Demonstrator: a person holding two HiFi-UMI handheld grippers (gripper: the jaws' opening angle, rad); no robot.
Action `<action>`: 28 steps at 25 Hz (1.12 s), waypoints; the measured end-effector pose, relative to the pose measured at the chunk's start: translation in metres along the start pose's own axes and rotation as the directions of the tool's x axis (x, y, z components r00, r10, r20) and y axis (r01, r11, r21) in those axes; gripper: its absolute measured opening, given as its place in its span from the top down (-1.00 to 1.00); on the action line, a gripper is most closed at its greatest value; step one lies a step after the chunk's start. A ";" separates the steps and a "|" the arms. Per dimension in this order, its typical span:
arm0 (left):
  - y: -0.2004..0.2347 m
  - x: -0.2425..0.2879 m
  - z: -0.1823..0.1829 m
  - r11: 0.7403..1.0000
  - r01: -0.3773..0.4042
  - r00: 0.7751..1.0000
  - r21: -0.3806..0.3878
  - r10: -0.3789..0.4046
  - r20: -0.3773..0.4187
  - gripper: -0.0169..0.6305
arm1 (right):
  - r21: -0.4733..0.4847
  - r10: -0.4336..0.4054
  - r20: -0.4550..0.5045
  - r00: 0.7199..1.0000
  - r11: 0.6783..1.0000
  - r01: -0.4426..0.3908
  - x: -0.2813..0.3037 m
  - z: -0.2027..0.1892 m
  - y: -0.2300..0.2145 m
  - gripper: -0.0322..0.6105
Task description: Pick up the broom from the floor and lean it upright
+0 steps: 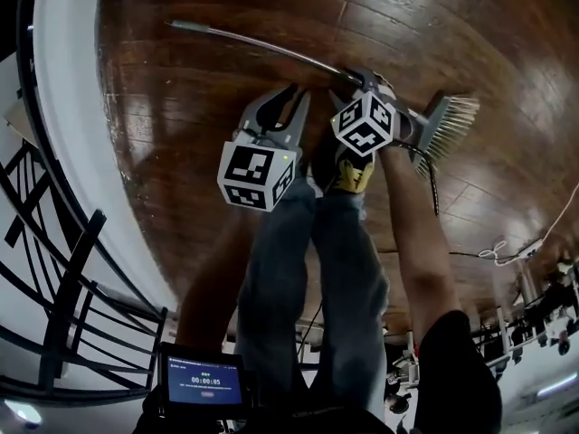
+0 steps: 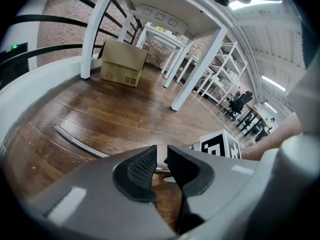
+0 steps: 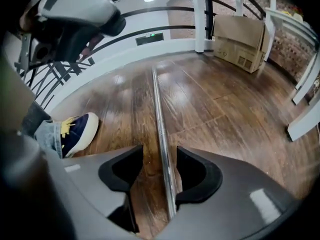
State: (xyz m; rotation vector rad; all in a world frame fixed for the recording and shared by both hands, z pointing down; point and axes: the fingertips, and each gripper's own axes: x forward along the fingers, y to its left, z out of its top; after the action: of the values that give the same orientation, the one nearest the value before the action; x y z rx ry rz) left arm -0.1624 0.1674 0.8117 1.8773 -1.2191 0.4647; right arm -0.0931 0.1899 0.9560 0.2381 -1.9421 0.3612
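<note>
The broom lies flat on the dark wood floor. Its metal handle point(image 1: 253, 45) runs from the upper left to the straw-coloured brush head point(image 1: 450, 123) at the right. My right gripper point(image 1: 360, 81) is low over the handle near the brush end. In the right gripper view its jaws point(image 3: 160, 151) stand wide open with the handle point(image 3: 159, 109) running lengthwise between them, nearer the right pad and not pinched. My left gripper point(image 1: 298, 96) hovers just short of the handle. Its jaws point(image 2: 161, 151) stand a narrow gap apart with nothing between them, and the handle point(image 2: 75, 136) lies beyond the tips.
The person's shoe point(image 3: 75, 131) stands just left of the handle. A cardboard box point(image 2: 122, 64) sits by white table legs point(image 2: 197, 69). A curved white ledge and black railing point(image 1: 54, 269) border the floor on the left. A cable point(image 1: 498, 251) lies at the right.
</note>
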 end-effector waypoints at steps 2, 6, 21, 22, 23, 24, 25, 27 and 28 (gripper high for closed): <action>0.002 0.002 -0.001 1.000 -0.003 1.000 -0.016 0.003 0.007 0.69 | 0.007 -0.003 -0.016 1.000 1.000 0.003 0.007 -0.005 0.000 0.24; 0.000 0.006 0.001 1.000 0.004 1.000 -0.029 -0.004 0.015 0.69 | 0.045 -0.001 -0.050 0.999 0.999 0.004 0.020 -0.012 -0.005 0.26; 0.020 0.002 0.005 0.996 -0.031 0.999 -0.087 0.032 0.016 0.70 | -0.054 -0.048 -0.063 0.997 0.998 0.044 0.017 -0.006 -0.009 0.64; 0.020 -0.002 0.010 0.994 -0.035 0.999 -0.100 0.037 0.018 0.70 | -0.037 -0.046 -0.052 0.998 0.998 0.044 0.007 0.000 -0.012 0.64; 0.018 -0.007 0.017 0.993 -0.039 0.999 -0.114 0.042 0.024 0.70 | -0.022 -0.042 -0.042 0.998 0.999 0.041 -0.005 0.006 -0.016 0.65; 0.017 -0.013 0.027 0.991 -0.042 0.998 -0.126 0.047 0.034 0.70 | -0.008 -0.039 -0.032 0.999 0.999 0.038 -0.019 0.013 -0.020 0.65; 0.015 -0.018 0.041 0.990 -0.044 0.997 -0.134 0.052 0.050 0.69 | 0.006 -0.037 -0.018 0.999 0.999 0.037 -0.035 0.022 -0.024 0.65; 0.010 -0.031 0.075 0.987 -0.042 0.994 -0.154 0.058 0.097 0.66 | 0.038 -0.037 0.022 0.999 0.999 0.036 -0.070 0.042 -0.034 0.66; 0.004 -0.038 0.094 0.986 -0.035 0.991 -0.163 0.055 0.122 0.64 | 0.056 -0.036 0.044 0.998 0.998 0.033 -0.089 0.052 -0.036 0.66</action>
State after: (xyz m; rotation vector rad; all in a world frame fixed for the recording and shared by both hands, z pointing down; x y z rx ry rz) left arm -0.1953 0.1132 0.7330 1.7656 -1.3441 0.2662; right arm -0.0914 0.1372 0.8599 0.3178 -1.9711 0.3904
